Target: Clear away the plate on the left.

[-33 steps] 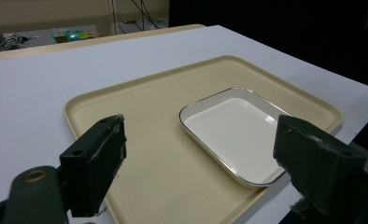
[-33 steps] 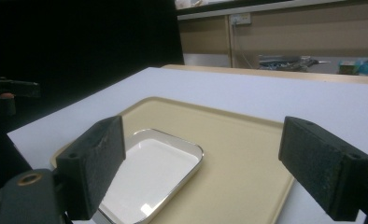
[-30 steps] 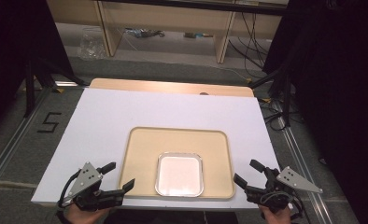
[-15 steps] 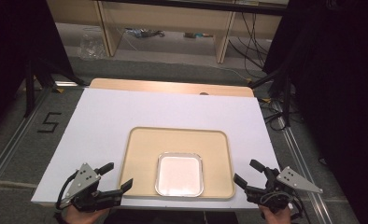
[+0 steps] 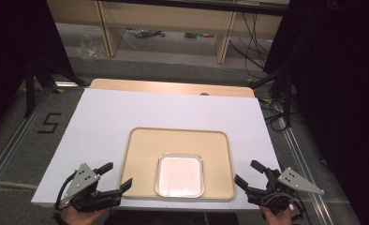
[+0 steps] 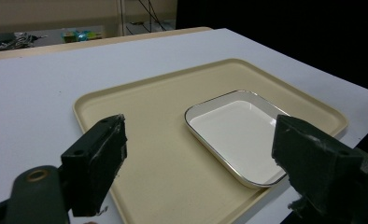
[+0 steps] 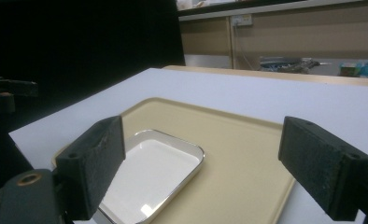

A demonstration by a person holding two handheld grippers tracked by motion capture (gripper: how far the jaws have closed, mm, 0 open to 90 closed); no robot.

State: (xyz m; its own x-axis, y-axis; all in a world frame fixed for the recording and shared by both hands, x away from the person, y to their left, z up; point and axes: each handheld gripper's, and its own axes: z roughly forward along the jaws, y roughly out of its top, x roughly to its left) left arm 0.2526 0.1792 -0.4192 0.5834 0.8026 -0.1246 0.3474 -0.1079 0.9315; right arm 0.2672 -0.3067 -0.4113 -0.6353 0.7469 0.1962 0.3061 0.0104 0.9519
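Black jaws on both grippers spread wide, nothing between them. Left gripper [image 5: 116, 176] sits in the lower left of the high view, over the near bench edge, one jaw tip just at the tray's near left corner. In the left gripper view its own jaws [image 6: 198, 168] frame the tray and dish from the bottom of the frame. Right gripper [image 5: 250, 172] sits lower right in the high view, just off the tray's right edge, jaws angled toward the tray; in the right gripper view [image 7: 201, 168] same wide gap, dish seen past the left jaw.

Dish [image 5: 180, 175]: white, rectangular, rounded corners, thin metallic rim, empty. It lies flat on the tray, toward the tray's near edge, roughly centred left to right. Lower centre of the high view; centre right in the left gripper view [image 6: 238, 135]; lower left in the right gripper view [image 7: 149, 177].

Tray [image 5: 145, 154]: beige, raised lip, lies on the white bench [image 5: 126, 112] near its front edge, between the two grippers.

Hands [image 5: 82, 217] come in at the bottom edge of the high view, holding the gripper bodies. Grey triangular plate [image 5: 82, 178] on top of each.

Floor at left carries a "5" mark [image 5: 50, 124]. Shelving [image 5: 173, 28] with cables across the top of the frame.
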